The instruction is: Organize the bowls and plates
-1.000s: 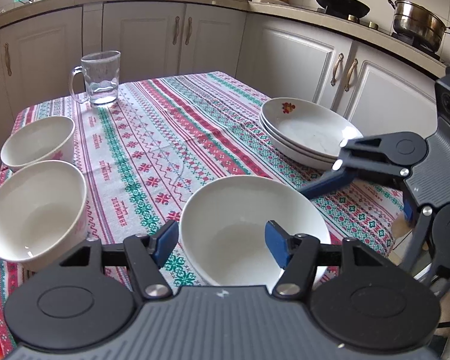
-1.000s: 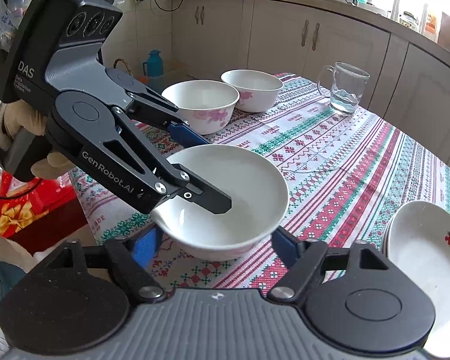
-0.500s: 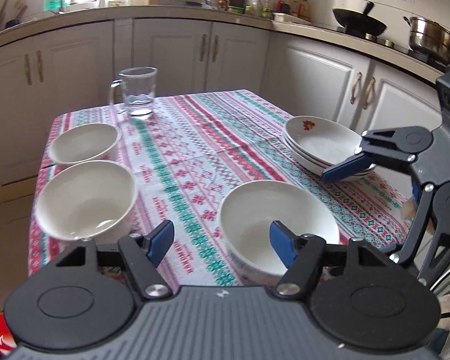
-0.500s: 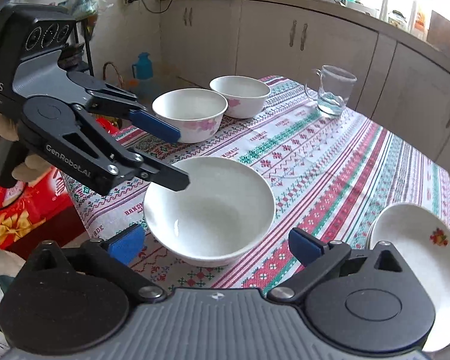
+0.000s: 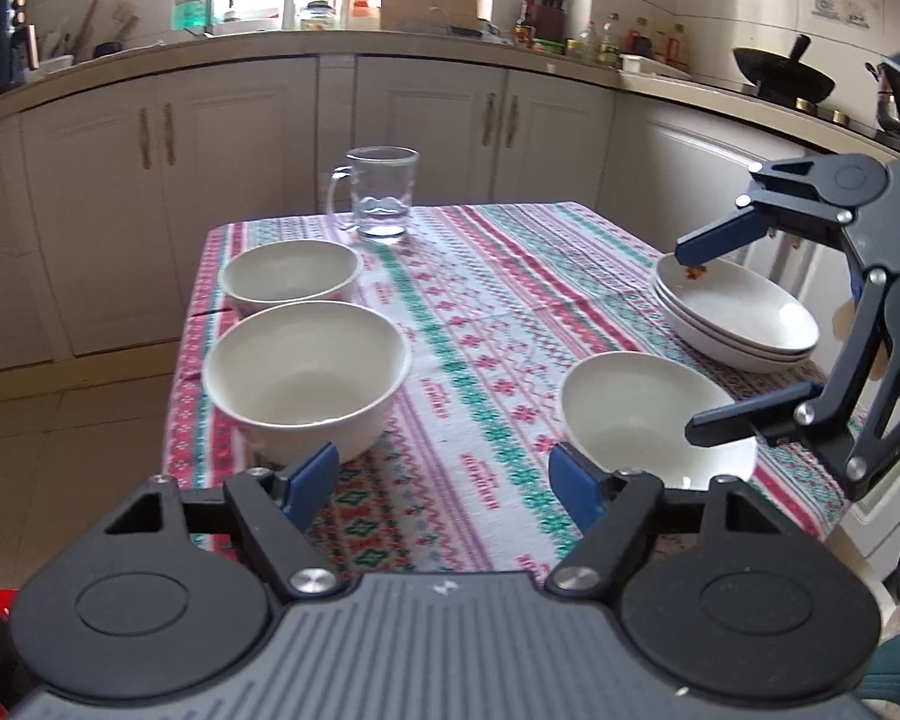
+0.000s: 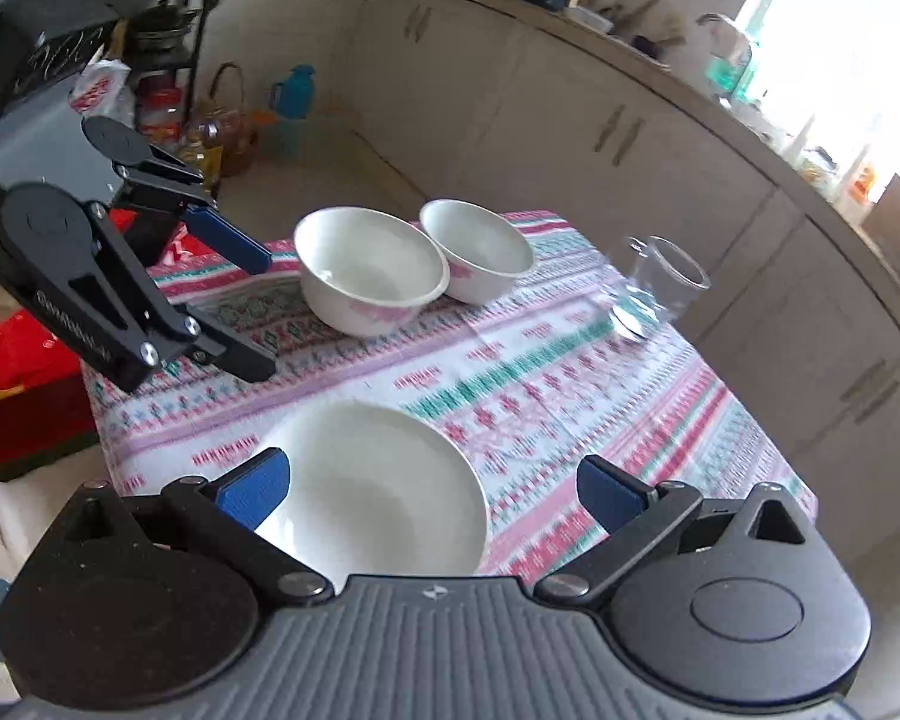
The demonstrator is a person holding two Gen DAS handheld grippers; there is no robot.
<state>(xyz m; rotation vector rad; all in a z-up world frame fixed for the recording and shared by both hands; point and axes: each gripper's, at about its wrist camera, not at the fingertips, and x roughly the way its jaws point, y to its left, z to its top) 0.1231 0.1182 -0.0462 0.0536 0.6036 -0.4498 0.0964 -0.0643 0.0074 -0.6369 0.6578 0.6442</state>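
Kitchen, cream cabinets [image 5: 426, 138]; bench under striped tablecloth [image 5: 486, 324]. Plain white bowl [image 5: 642, 420] on cloth just ahead of left tool [image 5: 444, 480], jaws just been opening, nothing between. Right tool [image 6: 432, 489] spread wide, empty, over same bowl. Stacked plates [image 5: 744, 324] beyond.

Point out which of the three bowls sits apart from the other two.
The plain white bowl near the plate stack. It stands alone at that side of the table, while the other two bowls sit together along the opposite edge.

Glossy ceramic bowls [image 5: 306, 372] on a woven, patterned cloth [image 5: 480, 324].
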